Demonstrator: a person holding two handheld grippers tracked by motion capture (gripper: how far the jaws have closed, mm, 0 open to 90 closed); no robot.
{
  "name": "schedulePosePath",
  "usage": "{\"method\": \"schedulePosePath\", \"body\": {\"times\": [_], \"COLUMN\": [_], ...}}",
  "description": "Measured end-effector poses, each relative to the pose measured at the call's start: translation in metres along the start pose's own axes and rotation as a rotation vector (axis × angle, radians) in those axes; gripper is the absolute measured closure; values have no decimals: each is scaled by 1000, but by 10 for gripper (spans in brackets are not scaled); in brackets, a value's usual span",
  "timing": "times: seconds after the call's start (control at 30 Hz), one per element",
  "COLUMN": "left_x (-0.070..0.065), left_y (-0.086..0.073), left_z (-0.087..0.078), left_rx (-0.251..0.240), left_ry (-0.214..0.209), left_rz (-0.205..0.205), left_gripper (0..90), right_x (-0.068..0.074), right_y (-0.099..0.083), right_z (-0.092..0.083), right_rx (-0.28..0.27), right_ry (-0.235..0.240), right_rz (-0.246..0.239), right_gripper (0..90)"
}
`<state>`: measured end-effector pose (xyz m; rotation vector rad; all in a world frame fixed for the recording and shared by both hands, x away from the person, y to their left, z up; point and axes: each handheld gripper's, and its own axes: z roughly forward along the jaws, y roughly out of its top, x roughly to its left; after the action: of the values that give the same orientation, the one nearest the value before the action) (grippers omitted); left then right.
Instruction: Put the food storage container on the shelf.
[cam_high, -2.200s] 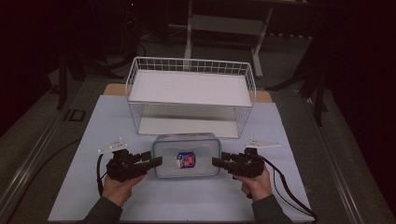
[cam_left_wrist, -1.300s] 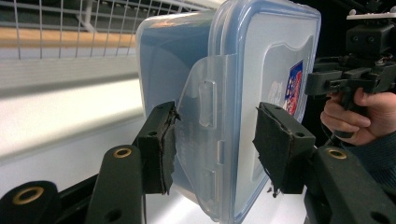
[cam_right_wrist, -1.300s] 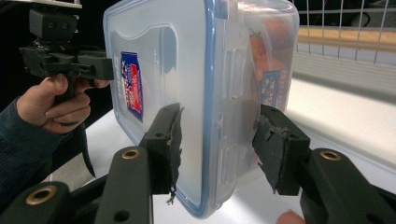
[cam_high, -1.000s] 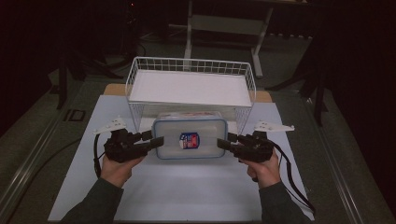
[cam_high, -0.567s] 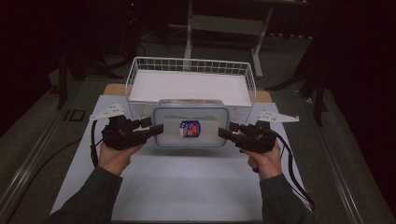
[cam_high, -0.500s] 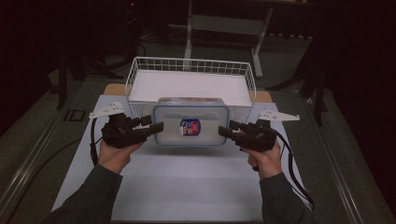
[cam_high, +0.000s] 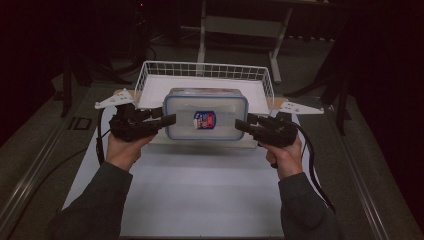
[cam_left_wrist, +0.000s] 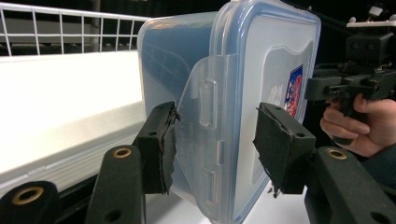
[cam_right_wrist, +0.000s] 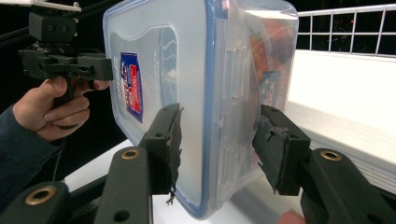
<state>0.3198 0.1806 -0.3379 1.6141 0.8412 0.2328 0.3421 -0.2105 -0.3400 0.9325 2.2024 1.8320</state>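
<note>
Left tool (cam_high: 169, 119) and right tool (cam_high: 242, 124) each clamped on a short end of the lidded plastic box (cam_high: 206, 114), over its side latches, box carried clear of the worktop (cam_high: 200, 190) at the near rim of the wire basket (cam_high: 150, 70) along the far edge. Best done by keeping both ends level and equally squeezed, clearing the near rim before lowering. Probably bound for the basket floor; letting go only once settled flat.

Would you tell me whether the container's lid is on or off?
On. The blue-rimmed lid sits flush on the container, and its side latch lies folded down.
</note>
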Motion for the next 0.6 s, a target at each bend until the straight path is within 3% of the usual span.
{"method": "schedulePosePath", "body": {"times": [0.2, 0.6], "left_x": [5, 23], "left_y": [8, 15], "left_z": [4, 16], "left_rx": [-12, -39], "left_ry": [-6, -21], "left_rz": [8, -20], "left_gripper": [491, 490], "right_x": [-4, -14], "right_y": [9, 18], "right_z": [2, 11], "right_rx": [-7, -12], "right_ry": [-10, -30], "right_rz": [-7, -1], "right_gripper": [518, 517]}}
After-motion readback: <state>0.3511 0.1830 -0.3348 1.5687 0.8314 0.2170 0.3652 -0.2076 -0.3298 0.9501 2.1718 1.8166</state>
